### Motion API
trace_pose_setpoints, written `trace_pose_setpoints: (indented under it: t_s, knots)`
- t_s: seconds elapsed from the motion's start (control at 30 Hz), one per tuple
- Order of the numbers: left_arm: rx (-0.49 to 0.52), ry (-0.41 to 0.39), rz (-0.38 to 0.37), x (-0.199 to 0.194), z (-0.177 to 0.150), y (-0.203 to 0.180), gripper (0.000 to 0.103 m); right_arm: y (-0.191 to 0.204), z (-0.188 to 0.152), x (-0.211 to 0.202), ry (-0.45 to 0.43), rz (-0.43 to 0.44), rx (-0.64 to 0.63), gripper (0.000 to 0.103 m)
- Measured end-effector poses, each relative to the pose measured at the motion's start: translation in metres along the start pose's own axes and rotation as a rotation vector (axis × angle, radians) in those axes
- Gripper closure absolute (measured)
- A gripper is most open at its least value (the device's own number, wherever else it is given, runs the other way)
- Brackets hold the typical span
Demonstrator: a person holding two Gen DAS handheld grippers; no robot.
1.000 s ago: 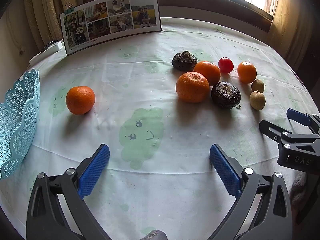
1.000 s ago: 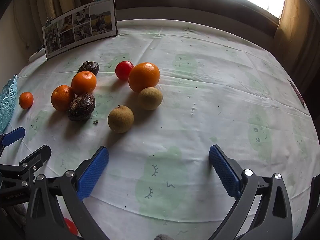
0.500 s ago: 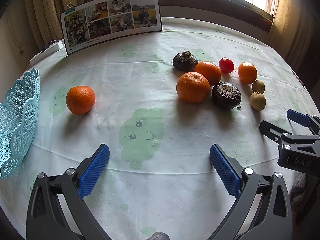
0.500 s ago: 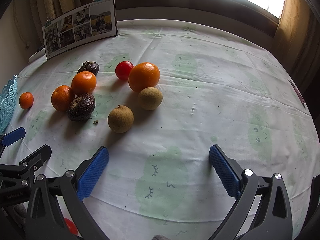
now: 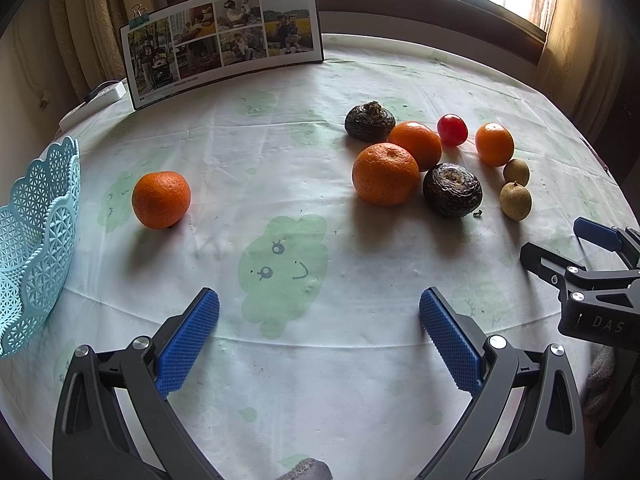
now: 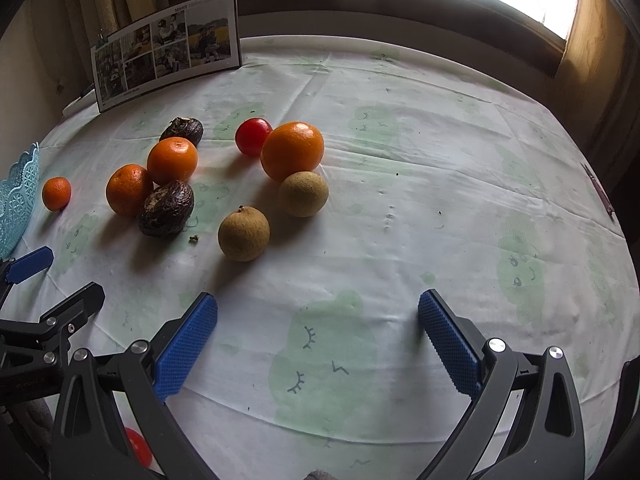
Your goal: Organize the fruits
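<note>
A lone orange (image 5: 161, 199) lies left of centre, near a blue lattice basket (image 5: 34, 236) at the table's left edge. A cluster sits further right: three oranges (image 5: 386, 174), two dark wrinkled fruits (image 5: 452, 189), a red fruit (image 5: 452, 129) and two small tan fruits (image 5: 515, 201). My left gripper (image 5: 319, 334) hovers open over the cloth in front of them, holding nothing. My right gripper (image 6: 318, 336) is open too, with the nearest tan fruit (image 6: 243, 233) ahead and to its left. Each gripper shows at the edge of the other's view.
A clipped photo board (image 5: 224, 40) stands at the back of the round table (image 5: 320, 400), which has a pale cloth with green cartoon prints. A white power strip (image 5: 100, 96) lies back left. Curtains and a window sill lie behind. Something small and red (image 6: 138, 446) shows below my right gripper.
Almost nothing differs; the left wrist view has crept very slightly, and both grippers stay open in place.
</note>
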State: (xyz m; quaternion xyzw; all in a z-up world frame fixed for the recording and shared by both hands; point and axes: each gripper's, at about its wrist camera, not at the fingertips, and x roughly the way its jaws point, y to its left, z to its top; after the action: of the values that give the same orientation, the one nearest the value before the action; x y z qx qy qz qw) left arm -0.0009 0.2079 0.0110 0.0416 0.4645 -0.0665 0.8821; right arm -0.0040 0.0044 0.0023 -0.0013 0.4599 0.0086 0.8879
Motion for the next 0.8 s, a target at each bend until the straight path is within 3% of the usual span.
trace_pose_setpoints:
  t_s: [0.47,0.8]
  knots:
    - [0.023,0.014,-0.017,0.002,0.003,0.001,0.002,-0.008,0.003,0.001,0.004,0.033,-0.017,0.005]
    - [-0.051,-0.062,0.095,-0.006,0.015,0.032,0.002,-0.004,0.012,-0.012,-0.068,0.126,0.028,0.005]
